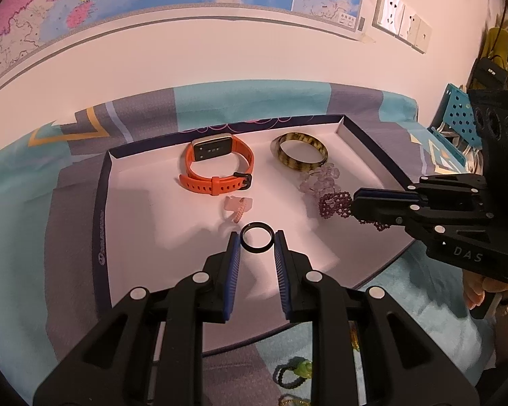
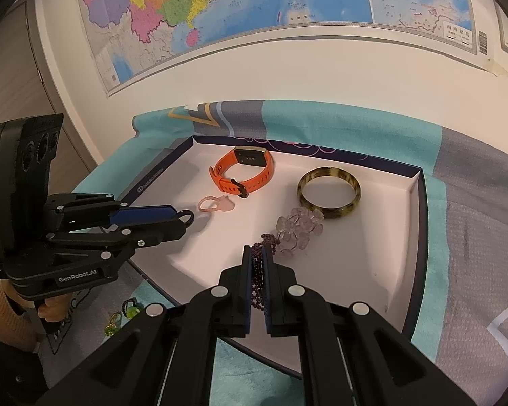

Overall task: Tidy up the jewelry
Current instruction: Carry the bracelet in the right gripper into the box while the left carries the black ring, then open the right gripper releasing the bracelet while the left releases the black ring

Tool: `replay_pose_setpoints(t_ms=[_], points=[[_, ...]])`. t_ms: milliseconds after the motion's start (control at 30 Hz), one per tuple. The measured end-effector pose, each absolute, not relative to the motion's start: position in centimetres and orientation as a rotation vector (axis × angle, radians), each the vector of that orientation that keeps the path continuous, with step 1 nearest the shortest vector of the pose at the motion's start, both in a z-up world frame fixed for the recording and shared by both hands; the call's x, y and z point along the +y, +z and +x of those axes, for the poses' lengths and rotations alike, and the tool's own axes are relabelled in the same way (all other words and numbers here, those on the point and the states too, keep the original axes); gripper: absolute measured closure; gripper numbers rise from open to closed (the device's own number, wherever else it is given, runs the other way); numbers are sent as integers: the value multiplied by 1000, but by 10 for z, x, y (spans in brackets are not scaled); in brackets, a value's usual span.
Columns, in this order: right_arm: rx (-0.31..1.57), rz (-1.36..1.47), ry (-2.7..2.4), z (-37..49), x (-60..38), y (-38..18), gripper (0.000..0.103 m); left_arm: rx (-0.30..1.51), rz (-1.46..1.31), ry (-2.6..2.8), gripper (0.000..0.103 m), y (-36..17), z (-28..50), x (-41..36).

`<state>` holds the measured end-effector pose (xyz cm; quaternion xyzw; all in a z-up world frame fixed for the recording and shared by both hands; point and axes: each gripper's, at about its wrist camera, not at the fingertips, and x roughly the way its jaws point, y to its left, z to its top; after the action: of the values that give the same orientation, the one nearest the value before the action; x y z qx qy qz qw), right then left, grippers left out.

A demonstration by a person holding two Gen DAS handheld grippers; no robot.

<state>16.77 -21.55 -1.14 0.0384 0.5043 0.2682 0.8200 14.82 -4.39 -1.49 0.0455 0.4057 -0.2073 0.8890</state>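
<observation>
A white tray with dark rim [image 1: 101, 203] [image 2: 418, 182] holds an orange watch [image 1: 216, 165] [image 2: 244, 172], a brown bangle [image 1: 299, 155] [image 2: 328, 196], a clear bead bracelet [image 1: 320, 179] [image 2: 298, 226] and a pink ring [image 1: 238, 208] [image 2: 216, 204]. My left gripper [image 1: 256, 242] [image 2: 183, 218] is open, with a black ring [image 1: 256, 237] [image 2: 187, 217] lying between its fingertips on the tray. My right gripper [image 2: 258, 253] [image 1: 352, 204] is shut on a purple bead bracelet [image 2: 257, 270] [image 1: 333, 204] just above the tray, next to the clear beads.
The tray lies on a teal and grey cloth [image 1: 34, 237] [image 2: 474, 237]. Green bead jewelry [image 1: 294, 372] [image 2: 125, 314] lies on the cloth in front of the tray. A map [image 2: 254, 6] hangs on the wall behind. A blue perforated rack [image 1: 457, 118] stands at the right.
</observation>
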Motion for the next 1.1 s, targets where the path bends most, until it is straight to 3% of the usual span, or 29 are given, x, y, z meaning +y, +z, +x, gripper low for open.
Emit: replay_pose_setpoints(t_ms=[700,833,967,1033,1100], points=[[1118,58,510,175,-213,-32,94,868,93,-395,81,-28,161,-44],[1107,66,503,172,-216,-28,94,851,96,-384,68,-25,156,-42],[1088,75,498,163,-221,-20,81,812,81,-387,56,-16,146,-35],[1081,81,496,158,-223,-16,80,788,73,-372,43,-11,140,-29],[1069,89,499,151,-224,-10,78,763,73,-359,38,-6,131,-22]])
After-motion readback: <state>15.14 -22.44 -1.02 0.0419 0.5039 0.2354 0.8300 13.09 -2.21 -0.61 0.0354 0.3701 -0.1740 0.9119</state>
